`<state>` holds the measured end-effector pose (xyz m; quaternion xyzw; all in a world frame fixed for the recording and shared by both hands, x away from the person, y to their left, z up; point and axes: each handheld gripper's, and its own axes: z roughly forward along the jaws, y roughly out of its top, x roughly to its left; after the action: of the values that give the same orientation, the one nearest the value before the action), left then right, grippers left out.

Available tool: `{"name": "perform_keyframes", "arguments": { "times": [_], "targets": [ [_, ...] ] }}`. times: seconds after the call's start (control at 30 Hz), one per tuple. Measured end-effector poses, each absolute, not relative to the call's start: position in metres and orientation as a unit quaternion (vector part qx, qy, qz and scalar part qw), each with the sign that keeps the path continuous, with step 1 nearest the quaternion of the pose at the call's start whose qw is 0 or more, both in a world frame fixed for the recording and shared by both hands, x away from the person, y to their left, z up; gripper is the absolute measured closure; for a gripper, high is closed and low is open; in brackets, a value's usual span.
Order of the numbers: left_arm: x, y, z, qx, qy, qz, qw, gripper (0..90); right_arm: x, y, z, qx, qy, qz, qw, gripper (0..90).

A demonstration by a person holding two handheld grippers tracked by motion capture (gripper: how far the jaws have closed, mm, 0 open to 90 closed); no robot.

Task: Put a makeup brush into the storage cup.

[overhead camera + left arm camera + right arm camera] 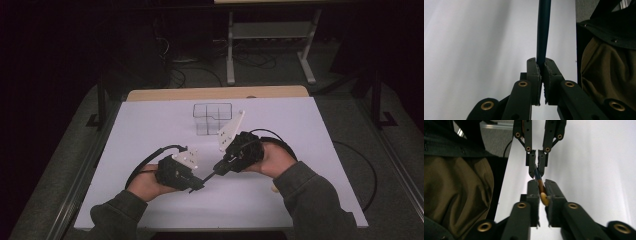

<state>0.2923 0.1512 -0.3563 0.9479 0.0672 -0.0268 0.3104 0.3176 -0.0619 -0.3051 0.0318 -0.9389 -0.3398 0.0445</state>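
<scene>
The thin dark pencil (209,175) hangs in the air above the white worktop (300,150), near the 6 o'clock edge, between the two hands; its long line runs from the left gripper (199,184) up toward 2 o'clock to the right gripper (218,168). Both hands are right on it, so neither is nearer.

The left fingers (534,72) are almost fully closed and pinch one end of the pencil; the dark stick goes straight out from them toward 12 o'clock in the left gripper view. The right fingers (533,191) are narrow too and pinch the other end, where a small yellow rubber tip (544,198) shows. A clear box (213,118) stands well apart at 12 o'clock.
</scene>
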Motion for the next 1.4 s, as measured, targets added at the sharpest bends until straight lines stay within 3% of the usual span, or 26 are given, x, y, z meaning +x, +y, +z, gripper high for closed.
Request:
{"name": "perform_keyframes", "arguments": {
  "times": [0.07,0.23,0.43,0.57,0.73,0.97,1.23,1.4],
  "targets": [
    [0.293,0.153,-0.356,0.945,0.072,-0.027,0.318,84.1,0.319,-0.066,-0.306,0.022,-0.935,-0.351,0.043,72.2],
    [0.294,0.154,-0.357,0.943,0.076,-0.027,0.324,84.2,0.321,-0.073,-0.313,0.015,-0.926,-0.375,0.042,68.8],
    [0.294,0.154,-0.357,0.943,0.074,-0.026,0.323,84.2,0.322,-0.074,-0.323,0.008,-0.916,-0.398,0.054,72.8],
    [0.293,0.153,-0.357,0.943,0.074,-0.026,0.323,84.2,0.323,-0.073,-0.323,0.011,-0.913,-0.404,0.054,81.2],
    [0.293,0.151,-0.359,0.943,0.072,-0.028,0.323,83.8,0.323,-0.072,-0.322,0.012,-0.913,-0.402,0.063,82.8],
    [0.293,0.149,-0.361,0.946,0.076,-0.026,0.313,74.7,0.323,-0.072,-0.318,0.017,-0.921,-0.384,0.059,83.1],
    [0.293,0.146,-0.363,0.948,0.076,-0.022,0.308,76.9,0.321,-0.067,-0.311,0.024,-0.933,-0.353,0.058,83.1],
    [0.293,0.142,-0.364,0.949,0.07,-0.026,0.306,83.2,0.32,-0.066,-0.308,0.02,-0.935,-0.348,0.058,83.1]
  ]
}}
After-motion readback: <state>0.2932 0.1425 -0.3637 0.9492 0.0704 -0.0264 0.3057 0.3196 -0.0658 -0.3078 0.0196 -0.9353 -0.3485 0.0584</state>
